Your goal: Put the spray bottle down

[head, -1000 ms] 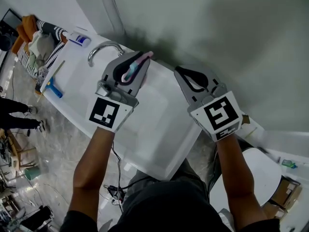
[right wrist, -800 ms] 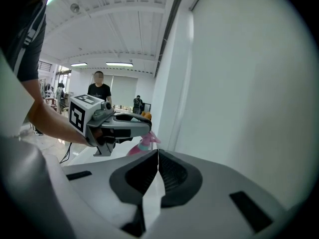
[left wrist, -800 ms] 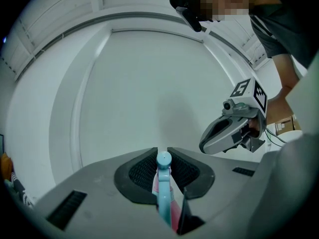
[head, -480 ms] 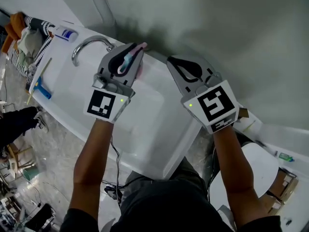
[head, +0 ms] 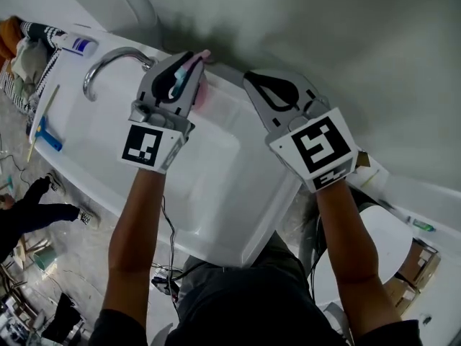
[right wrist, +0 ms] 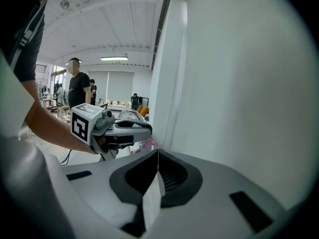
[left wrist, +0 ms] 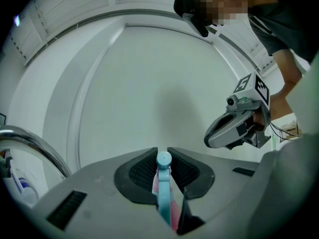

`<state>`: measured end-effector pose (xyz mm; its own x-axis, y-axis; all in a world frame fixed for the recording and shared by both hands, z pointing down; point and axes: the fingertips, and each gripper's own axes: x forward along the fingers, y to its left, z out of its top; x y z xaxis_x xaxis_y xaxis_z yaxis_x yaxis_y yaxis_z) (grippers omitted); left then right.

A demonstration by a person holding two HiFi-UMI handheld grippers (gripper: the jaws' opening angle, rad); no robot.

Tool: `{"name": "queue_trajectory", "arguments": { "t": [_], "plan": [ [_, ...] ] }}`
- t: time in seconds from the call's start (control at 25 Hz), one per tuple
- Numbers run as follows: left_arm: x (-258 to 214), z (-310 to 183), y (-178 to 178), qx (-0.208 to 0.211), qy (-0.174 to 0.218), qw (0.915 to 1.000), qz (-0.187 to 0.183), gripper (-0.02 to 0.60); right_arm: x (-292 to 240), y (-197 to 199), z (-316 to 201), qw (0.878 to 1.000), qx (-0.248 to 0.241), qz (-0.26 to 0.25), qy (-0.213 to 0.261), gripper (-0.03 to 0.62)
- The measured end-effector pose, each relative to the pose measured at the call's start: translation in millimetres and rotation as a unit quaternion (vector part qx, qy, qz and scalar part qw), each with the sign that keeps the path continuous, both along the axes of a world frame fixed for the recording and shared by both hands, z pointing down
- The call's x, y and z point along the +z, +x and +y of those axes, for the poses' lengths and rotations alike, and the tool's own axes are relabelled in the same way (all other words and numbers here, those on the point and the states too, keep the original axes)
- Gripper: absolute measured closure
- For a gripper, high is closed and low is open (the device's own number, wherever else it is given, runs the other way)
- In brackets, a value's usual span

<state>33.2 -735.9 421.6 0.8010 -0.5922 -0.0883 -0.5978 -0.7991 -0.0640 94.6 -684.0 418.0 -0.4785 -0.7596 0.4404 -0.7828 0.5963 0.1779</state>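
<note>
White rectangular sink basin (head: 216,186) lies below both claws: left gripper (head: 191,60) clamps a pink-and-light-blue plastic spray bottle (left wrist: 163,183), long axis along its jaws, blue head pointing forward at their tips; right gripper (right wrist: 157,152) closed, empty.

Left hand-held gripper (left wrist: 162,152): jaws were closed on the spray bottle (left wrist: 163,195), blue nozzle head between the pads, pink body below. Right hand-held gripper (left wrist: 212,138): hung at right, marker cube (left wrist: 252,87) on top, held by a hand (left wrist: 261,119). Chrome faucet (left wrist: 35,146): left edge. Pale wall (left wrist: 149,83) behind.
</note>
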Motion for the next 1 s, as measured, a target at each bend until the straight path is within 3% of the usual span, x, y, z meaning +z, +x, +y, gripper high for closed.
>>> {"name": "queue_trajectory", "arguments": {
  "t": [0.72,1.0],
  "plan": [
    [25,-20,-2,-0.005,-0.002,0.9992,0.040,0.520,22,8,-16,1.000,0.009,0.001,-0.010,0.586],
    [29,-9,-11,-0.012,-0.013,0.9993,0.034,0.520,21,6,-11,1.000,0.006,-0.002,-0.010,0.585]
  ]
}}
